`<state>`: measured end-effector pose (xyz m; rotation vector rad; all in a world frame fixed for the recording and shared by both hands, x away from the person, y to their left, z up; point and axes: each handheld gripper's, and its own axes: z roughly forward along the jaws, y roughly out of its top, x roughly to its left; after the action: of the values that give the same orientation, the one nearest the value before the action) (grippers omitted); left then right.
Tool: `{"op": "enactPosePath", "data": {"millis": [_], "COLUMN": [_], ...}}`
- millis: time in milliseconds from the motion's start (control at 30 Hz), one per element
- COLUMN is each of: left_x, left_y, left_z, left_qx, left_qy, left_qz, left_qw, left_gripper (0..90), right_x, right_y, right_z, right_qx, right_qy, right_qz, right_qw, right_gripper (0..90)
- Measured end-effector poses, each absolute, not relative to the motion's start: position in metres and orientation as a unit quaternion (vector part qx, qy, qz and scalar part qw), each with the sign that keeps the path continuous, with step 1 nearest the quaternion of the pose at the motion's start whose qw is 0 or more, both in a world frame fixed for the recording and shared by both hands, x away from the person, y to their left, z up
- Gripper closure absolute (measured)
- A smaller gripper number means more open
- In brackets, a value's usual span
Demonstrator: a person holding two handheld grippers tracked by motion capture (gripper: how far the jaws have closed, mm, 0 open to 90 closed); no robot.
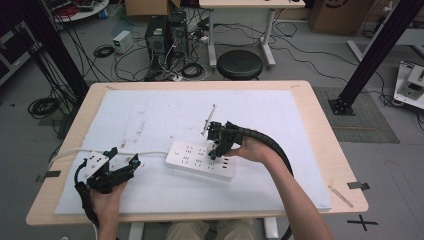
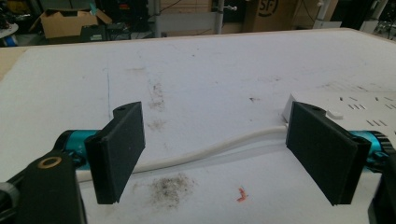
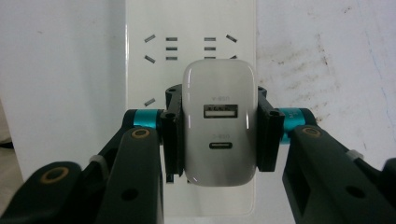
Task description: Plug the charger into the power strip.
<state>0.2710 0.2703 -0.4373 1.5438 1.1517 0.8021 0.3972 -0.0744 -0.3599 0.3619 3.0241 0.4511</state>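
A white power strip [image 1: 200, 160] lies across the middle of the white mat, its white cord [image 2: 205, 151] trailing to the left. My right gripper [image 1: 216, 151] points down over the strip and is shut on a white USB charger [image 3: 219, 123], pads pressed on both its sides, above the strip's sockets [image 3: 189, 46]. Whether the charger's pins sit in a socket is hidden. My left gripper [image 1: 125, 162] rests low at the front left of the mat, open, its black pads [image 2: 119, 149] wide apart over the cord with nothing between them.
The white mat [image 1: 150, 115] covers most of the wooden table [image 1: 320, 130]. A thin metal rod [image 1: 209, 120] lies behind the strip. A small red scrap [image 2: 241, 194] and a dirt smudge mark the mat near my left gripper. A black stool [image 1: 240, 64] stands beyond the table.
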Motion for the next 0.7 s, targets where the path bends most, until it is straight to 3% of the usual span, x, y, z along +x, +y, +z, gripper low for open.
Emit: {"op": "enactPosePath", "data": {"millis": [700], "left_x": [0.271], "left_y": [0.270], "left_z": [-0.438], "left_qx": [0.643], "left_qy": [0.473], "left_qz": [0.331], "left_qw": [0.502], "left_gripper": [19.7], "right_x": [0.395], "right_y": [-0.081], "right_z": [-0.371], "right_qx": [0.116], "right_qy": [0.978], "right_qz": [0.167], "right_qw": [0.033], "right_gripper": [63.6]}}
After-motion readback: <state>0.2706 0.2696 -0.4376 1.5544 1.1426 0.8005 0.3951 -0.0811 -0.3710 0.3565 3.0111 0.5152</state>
